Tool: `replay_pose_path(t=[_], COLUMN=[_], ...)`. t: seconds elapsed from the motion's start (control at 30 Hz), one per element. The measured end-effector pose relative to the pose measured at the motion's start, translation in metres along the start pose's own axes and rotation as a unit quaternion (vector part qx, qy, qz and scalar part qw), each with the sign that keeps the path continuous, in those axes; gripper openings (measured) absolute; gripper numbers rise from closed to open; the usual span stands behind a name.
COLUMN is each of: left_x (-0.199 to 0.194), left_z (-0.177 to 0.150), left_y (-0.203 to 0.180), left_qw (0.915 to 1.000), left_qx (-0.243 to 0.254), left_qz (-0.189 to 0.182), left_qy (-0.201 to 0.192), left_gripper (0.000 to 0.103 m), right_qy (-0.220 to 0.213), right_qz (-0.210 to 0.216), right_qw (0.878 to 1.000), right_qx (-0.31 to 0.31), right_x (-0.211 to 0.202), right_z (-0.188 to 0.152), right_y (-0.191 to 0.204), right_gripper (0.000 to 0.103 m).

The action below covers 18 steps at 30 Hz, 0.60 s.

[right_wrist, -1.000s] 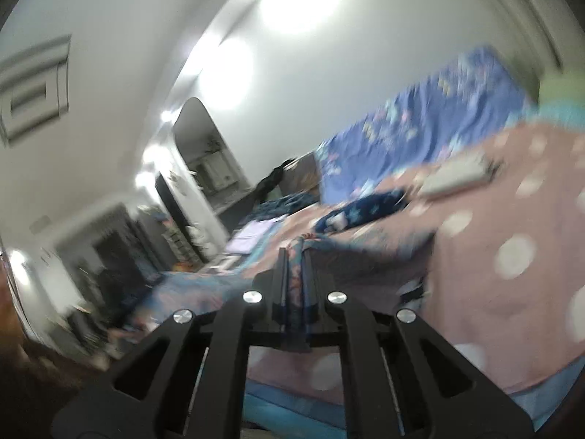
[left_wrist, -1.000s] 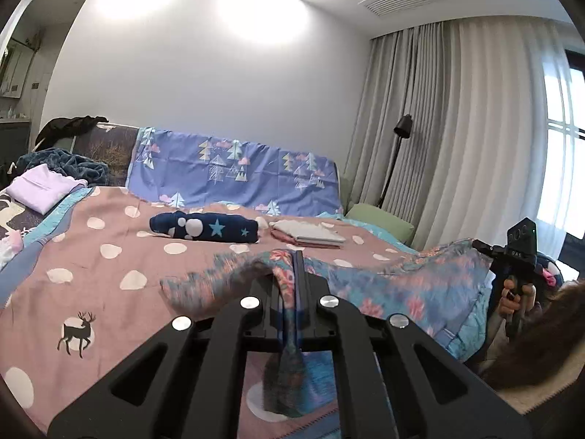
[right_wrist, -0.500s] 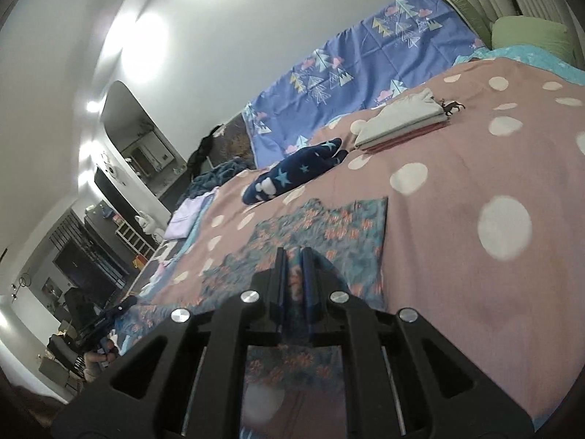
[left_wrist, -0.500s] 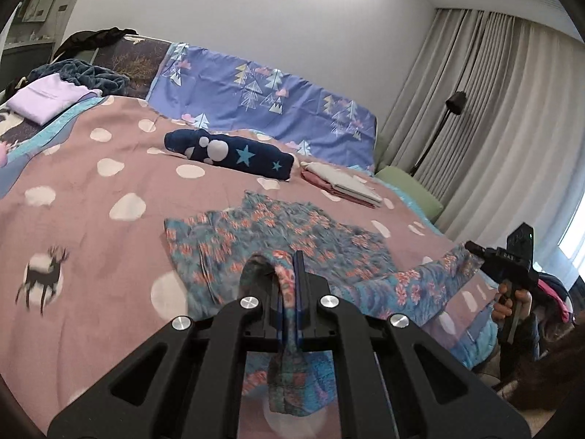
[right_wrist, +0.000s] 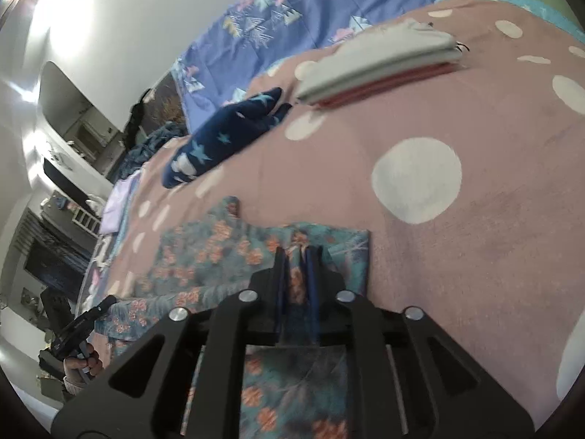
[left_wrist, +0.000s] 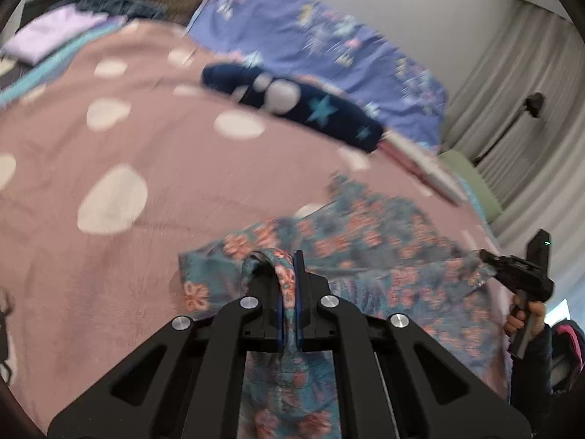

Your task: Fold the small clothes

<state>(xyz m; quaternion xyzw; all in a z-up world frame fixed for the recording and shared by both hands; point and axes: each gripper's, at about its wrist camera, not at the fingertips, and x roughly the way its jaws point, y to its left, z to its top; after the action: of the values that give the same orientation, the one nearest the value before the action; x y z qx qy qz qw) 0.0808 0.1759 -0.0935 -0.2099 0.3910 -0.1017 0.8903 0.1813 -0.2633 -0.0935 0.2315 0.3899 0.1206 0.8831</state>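
Observation:
A teal garment with orange flowers (left_wrist: 384, 241) lies spread on the pink spotted bedspread (left_wrist: 120, 146). My left gripper (left_wrist: 289, 267) is shut on a bunched edge of it, low over the bed. My right gripper (right_wrist: 298, 256) is shut on the opposite edge of the garment (right_wrist: 204, 256), near its corner. Each gripper shows in the other's view: the right one (left_wrist: 486, 256) at the far right, the left one (right_wrist: 106, 301) at the lower left. The cloth between them sags toward the near edge of the bed.
A navy star-print rolled garment (left_wrist: 292, 106) lies further up the bed. A folded stack of white and pink clothes (right_wrist: 376, 69) sits beside it. A blue patterned cover (left_wrist: 329, 44) drapes the headboard. A lilac folded cloth (left_wrist: 55, 33) lies at the far left.
Both grippers came down and forward with the garment, laying it from hanging in the air onto the bedspread. The cameras now point down at the bed.

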Motion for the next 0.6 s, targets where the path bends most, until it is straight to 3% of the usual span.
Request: replay_pose_path(t=[0.07, 0.17, 0.27, 0.4, 0.5, 0.53, 0.6], left_x=[0.005, -0.012, -0.041, -0.06, -0.046, -0.034, -0.019], left_z=[-0.001, -0.003, -0.011, -0.03, -0.055, -0.065, -0.072], left_y=[0.008, 0.001, -0.02, -0.044, -0.065, -0.072, -0.078], left_qw=[0.9998, 0.9999, 0.9967, 0.987, 0.9622, 0.9467, 0.9289], left_qx=[-0.019, 0.004, 0.063, 0.144, 0.245, 0.288, 0.329], left_qz=[0.0, 0.014, 0.041, 0.066, 0.117, 0.139, 0.16], left_qy=[0.009, -0.003, -0.03, -0.027, 0.02, 0.042, 0.056], left_gripper=[0.01, 0.032, 0.054, 0.061, 0.069, 0.069, 0.069], right_qy=[-0.01, -0.029, -0.019, 0.029, 0.05, 0.047, 0.029], right_qz=[-0.012, -0.047, -0.076, -0.122, -0.152, -0.152, -0.147], right_qw=[1.0, 0.99, 0.973, 0.945, 0.93, 0.929, 0.931], right_qx=[-0.027, -0.131, -0.215, -0.302, -0.33, -0.334, -0.333], right_x=[-0.008, -0.034, -0.046, -0.034, -0.012, -0.007, 0.002], right_z=[-0.001, -0.012, -0.029, -0.059, -0.067, -0.065, -0.052], right_y=[0.004, 0.023, 0.036, 0.041, 0.042, 0.044, 0.049], right_gripper=[0.036, 0.055, 0.065, 0.069, 0.069, 0.069, 0.069])
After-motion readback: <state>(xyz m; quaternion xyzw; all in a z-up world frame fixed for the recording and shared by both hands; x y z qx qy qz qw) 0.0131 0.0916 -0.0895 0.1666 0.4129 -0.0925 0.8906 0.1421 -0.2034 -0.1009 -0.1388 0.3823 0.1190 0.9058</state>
